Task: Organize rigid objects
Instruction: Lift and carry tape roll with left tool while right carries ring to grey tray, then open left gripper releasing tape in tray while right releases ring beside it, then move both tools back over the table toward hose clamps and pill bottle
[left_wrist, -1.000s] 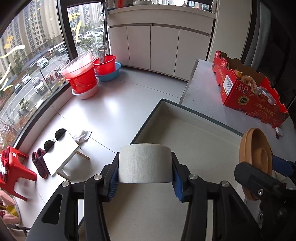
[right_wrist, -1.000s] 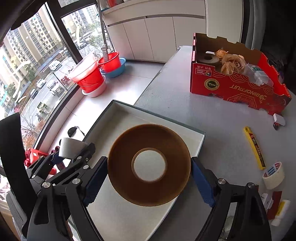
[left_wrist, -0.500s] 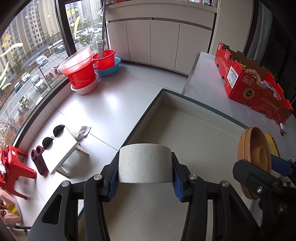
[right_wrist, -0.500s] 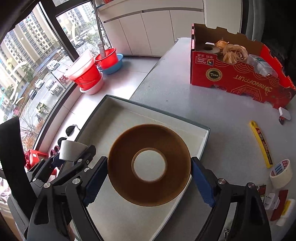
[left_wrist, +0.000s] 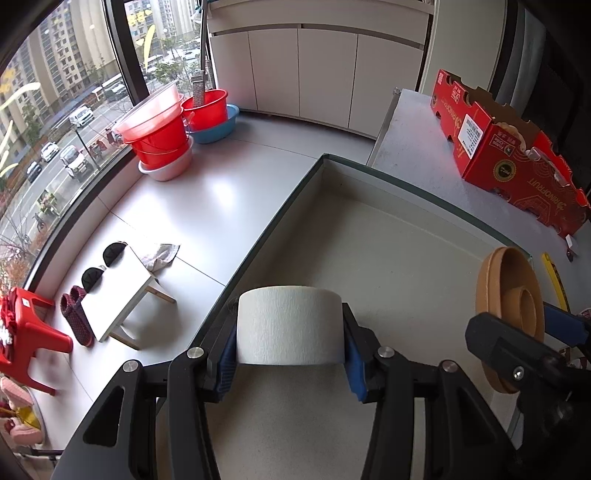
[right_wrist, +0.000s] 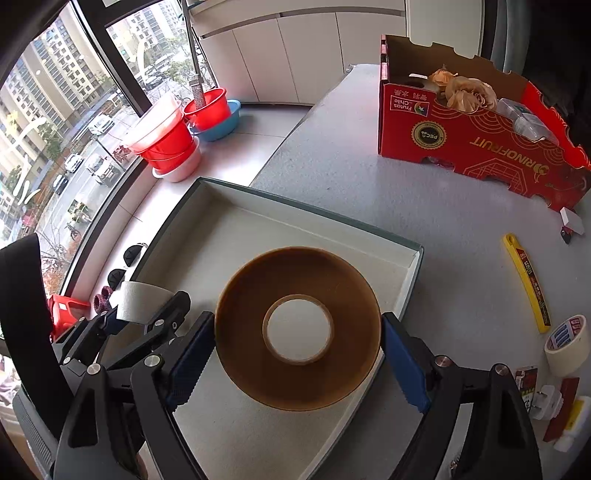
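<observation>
A white roll is clamped between the jaws of the left gripper and held above the near left part of the tray. A brown tape roll is gripped flat by the jaws of the right gripper over the tray's near right edge. On the grey tabletop a red box, a yellow knife and a masking tape roll are seen.

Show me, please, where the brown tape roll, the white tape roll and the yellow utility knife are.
brown tape roll (right_wrist: 240, 332): right wrist view, on its flat brown face, left of the core hole.
white tape roll (left_wrist: 290, 325): left wrist view, middle of its curved outer side.
yellow utility knife (right_wrist: 526, 280): right wrist view, middle of its handle.
</observation>
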